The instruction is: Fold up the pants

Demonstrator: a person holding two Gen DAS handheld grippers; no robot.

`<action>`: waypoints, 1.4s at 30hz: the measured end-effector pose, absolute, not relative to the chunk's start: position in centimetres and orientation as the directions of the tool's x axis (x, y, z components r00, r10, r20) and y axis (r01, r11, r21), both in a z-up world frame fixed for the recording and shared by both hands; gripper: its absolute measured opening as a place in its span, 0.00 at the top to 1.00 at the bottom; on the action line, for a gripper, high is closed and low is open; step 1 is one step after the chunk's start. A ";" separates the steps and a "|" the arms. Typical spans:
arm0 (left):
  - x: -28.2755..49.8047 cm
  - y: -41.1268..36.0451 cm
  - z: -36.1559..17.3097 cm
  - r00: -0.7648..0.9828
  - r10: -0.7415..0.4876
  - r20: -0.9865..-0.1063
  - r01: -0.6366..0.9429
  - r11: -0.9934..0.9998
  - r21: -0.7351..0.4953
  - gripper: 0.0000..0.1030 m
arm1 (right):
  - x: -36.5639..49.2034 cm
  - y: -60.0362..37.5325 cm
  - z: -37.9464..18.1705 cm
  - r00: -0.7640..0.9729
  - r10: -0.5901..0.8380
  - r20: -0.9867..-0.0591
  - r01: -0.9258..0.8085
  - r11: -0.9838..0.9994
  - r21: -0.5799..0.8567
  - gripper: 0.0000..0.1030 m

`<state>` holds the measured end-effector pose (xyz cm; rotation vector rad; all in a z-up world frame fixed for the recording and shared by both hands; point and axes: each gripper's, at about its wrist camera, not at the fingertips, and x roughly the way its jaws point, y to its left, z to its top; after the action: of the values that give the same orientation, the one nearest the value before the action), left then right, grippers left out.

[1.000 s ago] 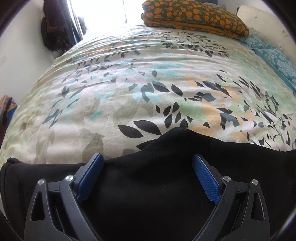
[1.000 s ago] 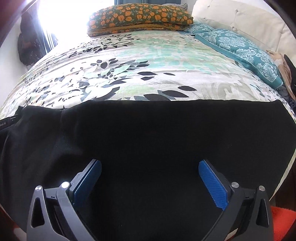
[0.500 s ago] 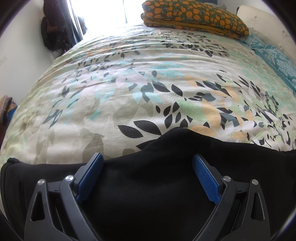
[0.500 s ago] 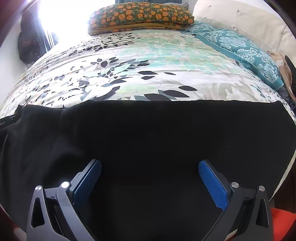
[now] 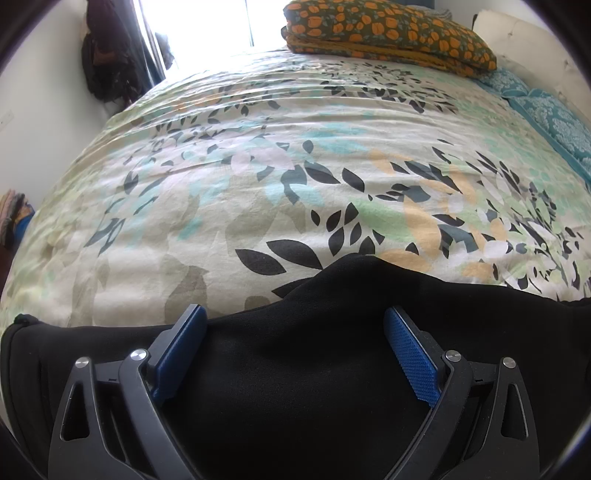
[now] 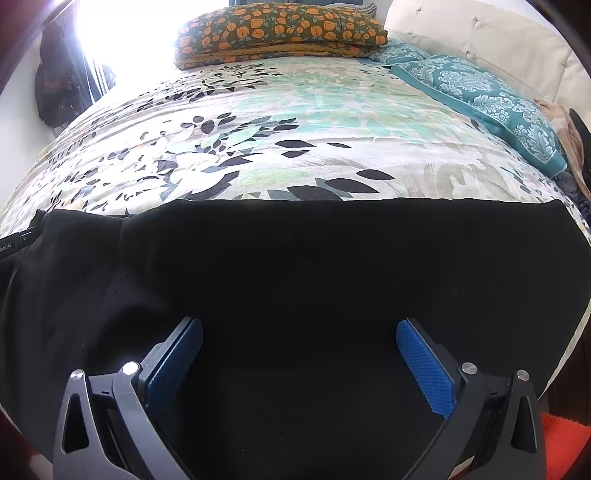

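Observation:
Black pants (image 5: 295, 369) lie flat across the near edge of a bed with a leaf-print cover (image 5: 277, 166). In the left wrist view the fabric's far edge rises in a soft hump at the middle. My left gripper (image 5: 295, 317) is open, its blue pads (image 5: 410, 354) wide apart just above the pants. In the right wrist view the pants (image 6: 314, 266) spread wide with a straight far edge. My right gripper (image 6: 299, 328) is open and empty above the cloth.
An orange-flowered folded blanket (image 6: 280, 33) lies at the far end of the bed. A teal patterned pillow (image 6: 480, 99) lies at the right by a cream headboard (image 6: 498, 40). Dark clothes hang at the left wall (image 5: 107, 62). An orange rug (image 6: 565, 443) shows at bottom right.

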<state>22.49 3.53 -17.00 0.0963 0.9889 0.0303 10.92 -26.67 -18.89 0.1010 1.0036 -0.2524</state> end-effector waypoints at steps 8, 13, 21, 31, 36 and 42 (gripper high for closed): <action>22.5 3.6 -17.0 0.550 0.069 -0.833 0.018 0.995 0.095 0.05 | 10.9 -26.7 -18.8 0.510 -0.160 -0.845 0.253 0.967 -0.030 0.00; 22.5 3.5 -17.0 0.550 0.070 -0.833 0.018 0.995 0.095 0.05 | 10.9 -26.7 -18.8 0.510 -0.157 -0.846 0.251 0.968 -0.029 0.00; 22.5 3.5 -17.0 0.550 0.070 -0.833 0.018 0.995 0.095 0.05 | 10.9 -26.8 -18.8 0.514 -0.148 -0.845 0.243 0.970 -0.022 0.00; 22.5 3.6 -17.0 0.550 0.070 -0.833 0.018 0.995 0.095 0.05 | 10.3 -27.7 -17.6 0.500 -0.089 -0.862 0.213 0.977 0.023 0.00; 22.5 3.5 -17.0 0.549 0.070 -0.833 0.018 0.995 0.095 0.05 | 8.2 -30.0 -14.2 0.596 0.005 -0.803 0.263 0.944 0.201 0.00; 22.5 3.5 -17.0 0.550 0.073 -0.832 0.019 0.995 0.100 0.05 | 5.4 -41.5 -9.2 0.765 0.108 -0.635 0.318 0.794 0.518 0.00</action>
<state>22.48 3.53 -17.02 0.1011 0.9890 0.0323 5.42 -41.48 -9.19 0.6559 0.7021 -0.1231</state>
